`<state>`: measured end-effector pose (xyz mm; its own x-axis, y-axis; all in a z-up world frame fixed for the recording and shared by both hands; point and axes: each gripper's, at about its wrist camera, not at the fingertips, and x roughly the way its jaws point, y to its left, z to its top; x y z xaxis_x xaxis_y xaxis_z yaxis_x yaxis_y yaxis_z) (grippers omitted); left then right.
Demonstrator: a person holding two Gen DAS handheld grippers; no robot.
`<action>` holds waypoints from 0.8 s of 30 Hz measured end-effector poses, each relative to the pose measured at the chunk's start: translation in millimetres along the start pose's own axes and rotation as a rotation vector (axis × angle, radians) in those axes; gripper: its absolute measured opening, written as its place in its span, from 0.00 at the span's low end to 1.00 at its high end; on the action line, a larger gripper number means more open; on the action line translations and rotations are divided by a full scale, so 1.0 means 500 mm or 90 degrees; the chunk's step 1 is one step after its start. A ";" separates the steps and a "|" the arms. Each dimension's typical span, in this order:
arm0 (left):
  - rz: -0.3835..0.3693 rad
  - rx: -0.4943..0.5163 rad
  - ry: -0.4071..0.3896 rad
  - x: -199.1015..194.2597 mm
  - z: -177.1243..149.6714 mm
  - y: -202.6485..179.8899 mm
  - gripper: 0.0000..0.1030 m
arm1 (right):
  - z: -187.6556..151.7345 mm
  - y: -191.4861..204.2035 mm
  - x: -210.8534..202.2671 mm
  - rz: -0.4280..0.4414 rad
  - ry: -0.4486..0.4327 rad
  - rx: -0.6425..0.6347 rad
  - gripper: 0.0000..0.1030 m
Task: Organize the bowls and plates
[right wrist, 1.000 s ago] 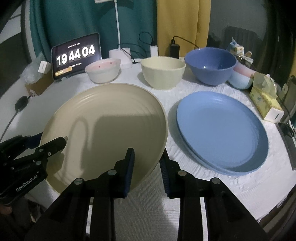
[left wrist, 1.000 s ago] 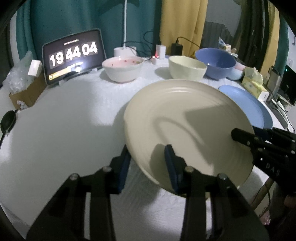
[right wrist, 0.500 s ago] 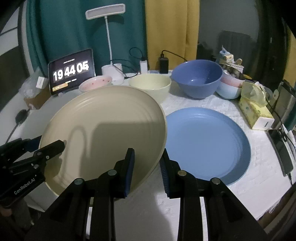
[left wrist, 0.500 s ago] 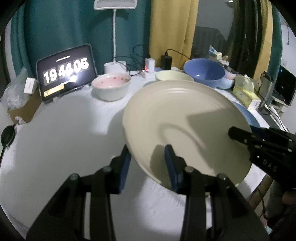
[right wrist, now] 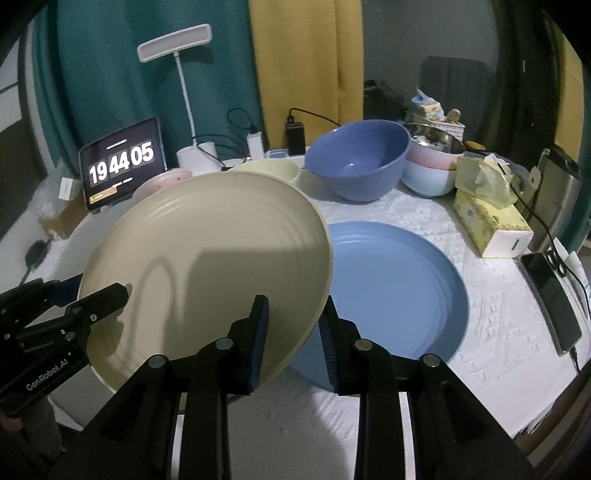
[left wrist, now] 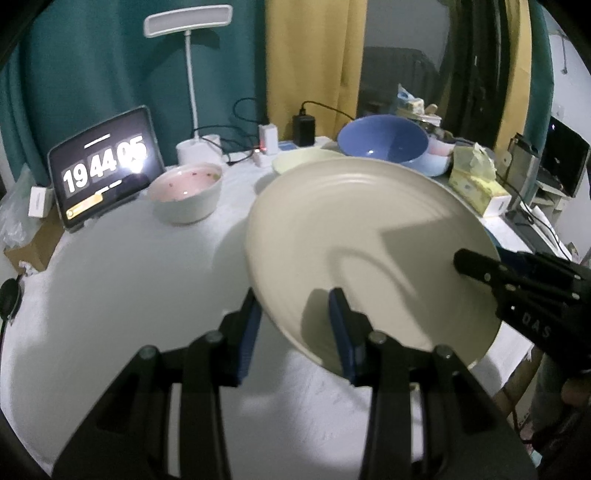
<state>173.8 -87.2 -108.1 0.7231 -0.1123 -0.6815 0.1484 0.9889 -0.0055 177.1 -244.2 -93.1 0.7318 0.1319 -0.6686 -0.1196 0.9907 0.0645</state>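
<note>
1. Far left, a tablet [right wrist: 123, 162] leans against the teal curtain [right wrist: 110, 74] and reads 19 44 05, with a small white box [left wrist: 38, 201] beside it.
2. A white desk lamp [left wrist: 188, 22] rises behind it, its base among cables.
3. In front of the lamp sits a pink bowl [left wrist: 186, 192] on the white cloth [left wrist: 110, 277].
4. Your left gripper [left wrist: 293, 325] pinches the near-left rim of the cream plate [left wrist: 369, 229], one blue pad under the rim and one on its face; the jaws are narrowly set, closed on the rim.
5. The cream plate hangs clear of the cloth, tilted, its far edge higher than the near one, and it hides part of the cream bowl [right wrist: 273, 170] behind it.
6. Your right gripper [right wrist: 293, 332] clamps the opposite rim of the same plate, one pad on the plate's face and one beneath, jaws likewise narrowly set on the rim.
7. Just right of the cream plate, the blue plate [right wrist: 399, 288] lies flat on the cloth; the cream plate's right edge overlaps its left edge in the right wrist view.
8. Behind the blue plate stands a large blue bowl [right wrist: 358, 158], touching a stack of small bowls [right wrist: 430, 170], pink over pale blue.
9. A yellow tissue box [right wrist: 487, 225] lies right of the stack.
10. Far right, a phone [right wrist: 550, 299] lies at the cloth's edge with a cable running to it.
</note>
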 end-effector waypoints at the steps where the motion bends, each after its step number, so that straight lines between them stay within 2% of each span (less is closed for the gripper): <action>1: 0.000 0.002 0.000 0.002 0.002 -0.006 0.37 | 0.001 -0.006 0.001 -0.001 0.000 0.002 0.29; 24: -0.028 0.055 0.047 0.114 0.048 -0.140 0.37 | 0.006 -0.167 0.054 -0.032 0.021 0.056 0.29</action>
<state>220.9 -165.0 -128.9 0.6634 -0.1447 -0.7341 0.2393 0.9706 0.0249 208.7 -323.3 -114.4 0.7124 0.0824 -0.6969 -0.0234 0.9953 0.0938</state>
